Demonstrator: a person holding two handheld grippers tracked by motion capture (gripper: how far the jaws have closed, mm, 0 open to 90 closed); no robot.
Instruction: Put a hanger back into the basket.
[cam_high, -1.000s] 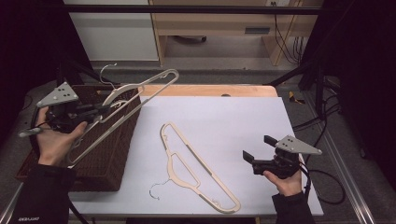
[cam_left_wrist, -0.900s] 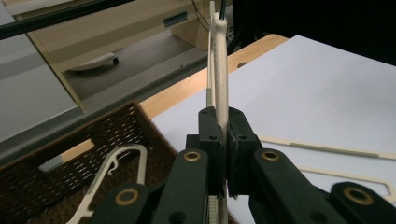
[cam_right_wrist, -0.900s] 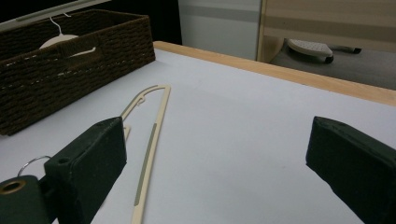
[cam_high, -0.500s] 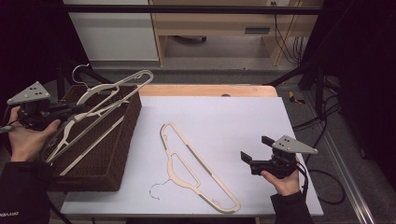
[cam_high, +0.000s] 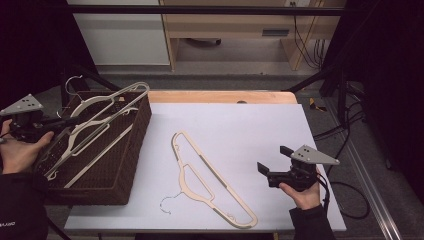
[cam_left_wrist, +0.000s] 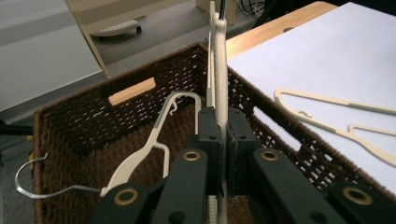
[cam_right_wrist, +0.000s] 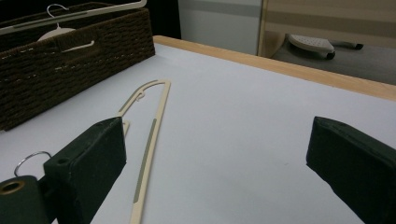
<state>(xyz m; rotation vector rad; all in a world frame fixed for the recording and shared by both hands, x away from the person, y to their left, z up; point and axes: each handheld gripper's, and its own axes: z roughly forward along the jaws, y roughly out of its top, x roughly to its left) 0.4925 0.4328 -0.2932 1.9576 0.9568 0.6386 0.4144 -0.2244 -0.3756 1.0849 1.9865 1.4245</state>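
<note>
Nearest me, my right gripper (cam_high: 270, 172) hovered with fingers wide over the white table (cam_high: 240, 125). Farther off, my left gripper (cam_left_wrist: 223, 144) pinched the thin cream plastic hanger (cam_high: 107, 107) above the brown wicker basket (cam_high: 127, 150); light, stiff, probably slippery, best gripped by its bar.

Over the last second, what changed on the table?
The left hand-held gripper, shut on a cream hanger, carried it leftward and lower over the brown wicker basket; the hanger's far end now lies by the basket's rim. No grasp or release. A second hanger lies inside the basket. Unchanged: the hanger on the white tabletop lies where it was, and the right hand-held gripper rests open near the table's right edge.
</note>
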